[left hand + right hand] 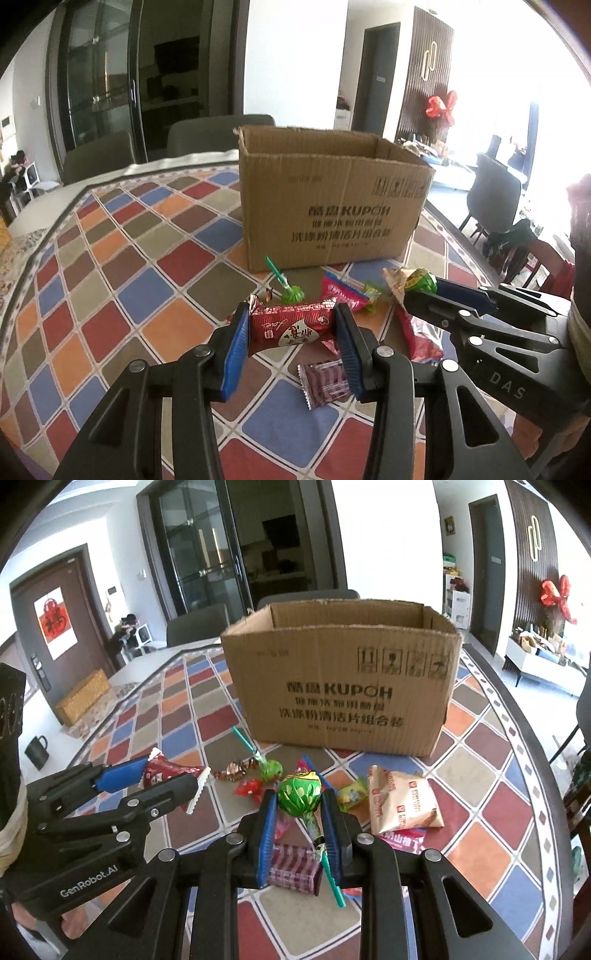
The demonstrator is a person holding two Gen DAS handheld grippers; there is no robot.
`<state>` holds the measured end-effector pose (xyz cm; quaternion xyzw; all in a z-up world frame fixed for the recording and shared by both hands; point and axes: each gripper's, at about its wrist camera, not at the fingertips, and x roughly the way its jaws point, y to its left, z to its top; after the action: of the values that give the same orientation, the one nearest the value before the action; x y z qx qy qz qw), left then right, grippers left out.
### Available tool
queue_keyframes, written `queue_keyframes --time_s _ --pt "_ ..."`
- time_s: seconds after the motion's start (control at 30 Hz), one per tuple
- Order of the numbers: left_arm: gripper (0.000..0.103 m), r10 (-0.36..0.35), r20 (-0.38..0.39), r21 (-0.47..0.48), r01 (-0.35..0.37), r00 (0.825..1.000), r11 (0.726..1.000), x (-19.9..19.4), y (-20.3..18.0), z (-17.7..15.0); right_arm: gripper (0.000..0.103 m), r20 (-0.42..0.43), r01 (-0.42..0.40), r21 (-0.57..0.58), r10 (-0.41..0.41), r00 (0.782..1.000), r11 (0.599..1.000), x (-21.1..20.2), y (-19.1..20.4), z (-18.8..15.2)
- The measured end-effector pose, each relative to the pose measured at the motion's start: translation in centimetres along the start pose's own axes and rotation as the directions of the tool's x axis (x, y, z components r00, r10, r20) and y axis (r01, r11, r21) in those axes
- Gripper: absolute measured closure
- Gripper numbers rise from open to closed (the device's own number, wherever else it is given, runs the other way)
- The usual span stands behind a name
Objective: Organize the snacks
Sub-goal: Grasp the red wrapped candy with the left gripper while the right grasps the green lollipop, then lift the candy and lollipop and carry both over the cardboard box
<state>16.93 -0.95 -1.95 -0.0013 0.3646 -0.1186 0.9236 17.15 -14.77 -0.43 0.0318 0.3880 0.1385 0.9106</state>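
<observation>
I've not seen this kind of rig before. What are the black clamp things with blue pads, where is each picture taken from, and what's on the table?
They are handheld two-finger grippers, one per hand, each with a fisheye camera looking along its fingers. The left camera shows the left tool clamped on a red snack packet. The right camera shows the right tool clamped on a green lollipop. On the checkered tablecloth stand an open cardboard box and loose snacks: another green lollipop, a beige packet and a maroon striped packet.

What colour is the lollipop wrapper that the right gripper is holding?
Green with pale spots, on the lollipop; the right wrist view shows it best.
</observation>
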Motion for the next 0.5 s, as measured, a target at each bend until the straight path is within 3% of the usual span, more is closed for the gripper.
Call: queue_keyframes --time_s 0.5 --pt "0.058 0.016 0.092 -0.006 -0.016 0.996 1.0 -3.9 -1.3 2.4 0.078 0.11 0.01 -0.001 -0.009 0.994 1.0 -4.5 -0.2 2.0"
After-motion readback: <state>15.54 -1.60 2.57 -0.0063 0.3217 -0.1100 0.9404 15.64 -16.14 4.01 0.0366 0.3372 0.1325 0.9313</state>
